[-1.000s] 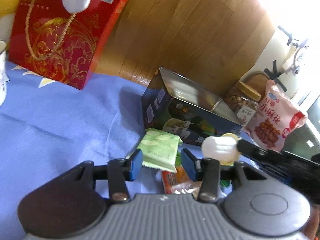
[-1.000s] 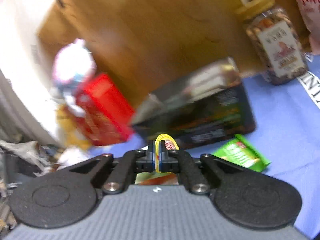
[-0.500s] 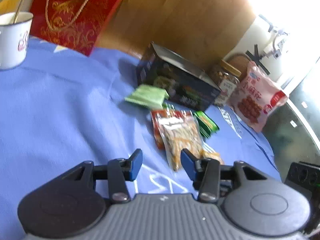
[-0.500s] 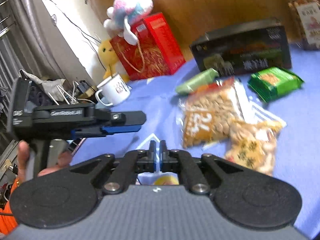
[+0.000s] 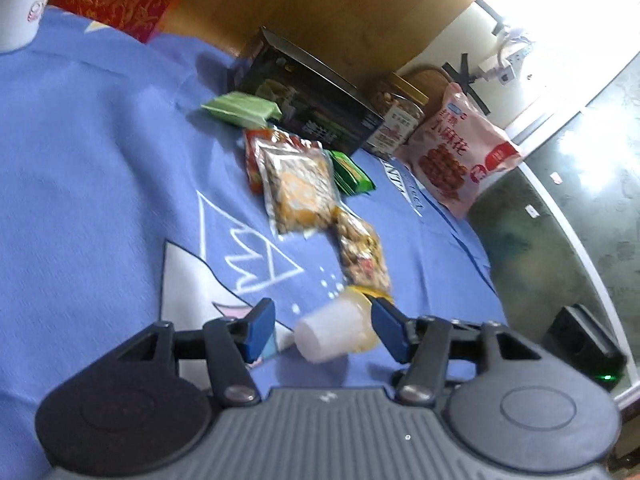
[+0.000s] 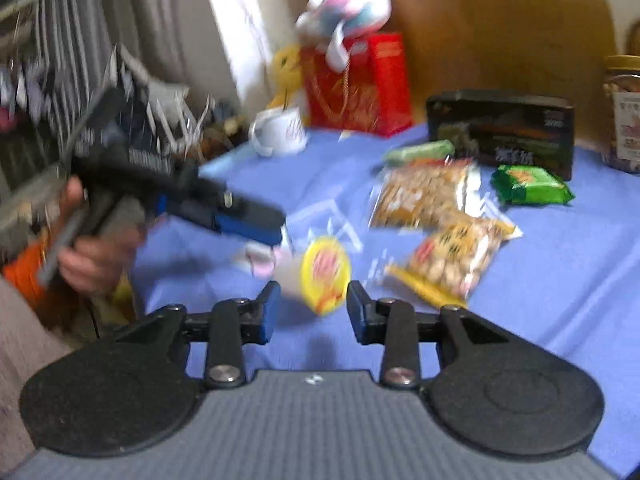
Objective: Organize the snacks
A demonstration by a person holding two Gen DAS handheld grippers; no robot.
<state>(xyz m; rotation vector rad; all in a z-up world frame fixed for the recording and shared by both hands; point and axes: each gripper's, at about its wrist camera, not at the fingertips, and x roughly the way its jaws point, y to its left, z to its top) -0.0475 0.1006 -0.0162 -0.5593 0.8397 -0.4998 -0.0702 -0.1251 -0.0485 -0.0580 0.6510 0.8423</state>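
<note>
Both grippers hang over a blue cloth on the counter (image 5: 100, 168), their jaws opening around a small jelly cup. Between the blue pads of the left gripper (image 5: 324, 330) lies the jelly cup (image 5: 336, 330) on its side, its white bottom pointing toward the camera and slightly left, its yellow-lidded end pointing away; the pads stand clear of it on both sides. Seen from the right gripper (image 6: 308, 306), the same cup (image 6: 326, 276) shows its yellow foil lid facing the camera, between the spread pads but not pressed by either. A hand (image 6: 94, 258) grips the handle of the left gripper at the left edge of that view. Beyond the cup lie two clear packs of nuts (image 5: 298, 192), their long axes running away from the camera, with a green packet (image 5: 352, 172) beside them and a pale green packet (image 5: 240, 108) nearer a dark box (image 5: 316, 108). A jar (image 5: 396, 124) and pink bag (image 5: 460, 152) stand past the box.
</note>
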